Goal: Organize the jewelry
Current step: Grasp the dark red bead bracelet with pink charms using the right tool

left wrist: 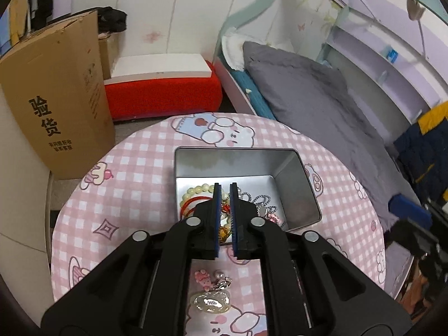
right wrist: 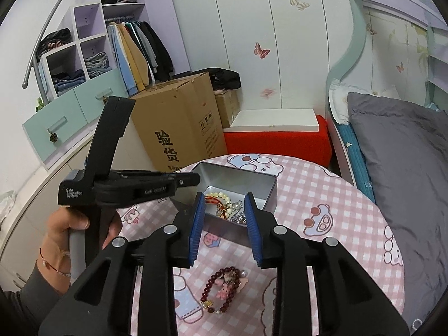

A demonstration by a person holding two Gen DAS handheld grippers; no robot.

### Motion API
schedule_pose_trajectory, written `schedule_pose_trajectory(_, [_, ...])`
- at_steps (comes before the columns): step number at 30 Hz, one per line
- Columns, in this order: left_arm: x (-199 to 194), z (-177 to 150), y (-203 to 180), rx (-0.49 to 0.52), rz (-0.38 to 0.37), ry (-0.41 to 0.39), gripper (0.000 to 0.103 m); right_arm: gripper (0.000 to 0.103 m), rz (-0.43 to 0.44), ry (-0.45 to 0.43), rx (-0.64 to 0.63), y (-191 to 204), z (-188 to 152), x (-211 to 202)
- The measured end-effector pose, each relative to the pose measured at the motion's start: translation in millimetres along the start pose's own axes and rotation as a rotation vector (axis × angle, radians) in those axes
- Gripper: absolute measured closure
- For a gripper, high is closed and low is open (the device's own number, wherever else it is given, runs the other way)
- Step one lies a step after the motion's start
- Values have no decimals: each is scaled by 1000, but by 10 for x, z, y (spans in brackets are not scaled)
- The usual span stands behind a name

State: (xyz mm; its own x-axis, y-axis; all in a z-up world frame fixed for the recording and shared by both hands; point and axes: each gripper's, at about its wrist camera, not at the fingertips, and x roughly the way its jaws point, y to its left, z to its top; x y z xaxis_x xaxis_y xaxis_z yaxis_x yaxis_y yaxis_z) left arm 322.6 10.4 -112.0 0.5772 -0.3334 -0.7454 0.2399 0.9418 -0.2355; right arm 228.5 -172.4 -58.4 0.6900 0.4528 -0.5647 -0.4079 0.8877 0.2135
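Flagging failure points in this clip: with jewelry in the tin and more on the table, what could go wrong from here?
1. The left hand-held gripper hangs open over tangled pieces in the metal tin; its fingers might snag a chain.
2. The dark red bead bracelet lies beneath the open right hand-held gripper; round beads may slip when pinched.

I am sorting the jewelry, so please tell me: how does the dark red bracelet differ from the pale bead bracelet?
The dark red bracelet lies on the table, outside the tin; the pale bracelet lies inside the tin. The dark red one lies alone and carries pink charms; the pale one is mixed with other pieces. Both are beaded loops.
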Motion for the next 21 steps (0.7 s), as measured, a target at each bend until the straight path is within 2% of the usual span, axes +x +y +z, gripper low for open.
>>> schedule_pose_trajectory(1, [-44, -14, -3, -5, -14, -8, 61, 75, 0, 2, 1, 2, -15, -5])
schedule_pose_trajectory(2, [-101, -36, -12, -9, -30, -17, 19, 75, -4, 7, -1, 6, -41, -8])
schedule_pose_trajectory(3, [-156, -58, -25, -9, -43, -40, 14, 75, -14, 10, -4, 7, -72, -9])
schedule_pose_trajectory(5, [-308, -139, -62, 6, -38, -90, 14, 75, -22, 19, 0, -7, -137, -6])
schedule_pose_trajectory(9, [-464, -321, -82, 12, -33, -109, 14, 75, -20, 54, 15, -15, -317, 17])
schedule_pose_trajectory(14, [-506, -610, -45, 3, -4, -97, 14, 75, -12, 121, 39, -16, -623, 103])
schedule_pose_trajectory(21, [-449, -1012, 63, -2, 85, -61, 14, 75, -19, 214, 80, 3, -968, 320])
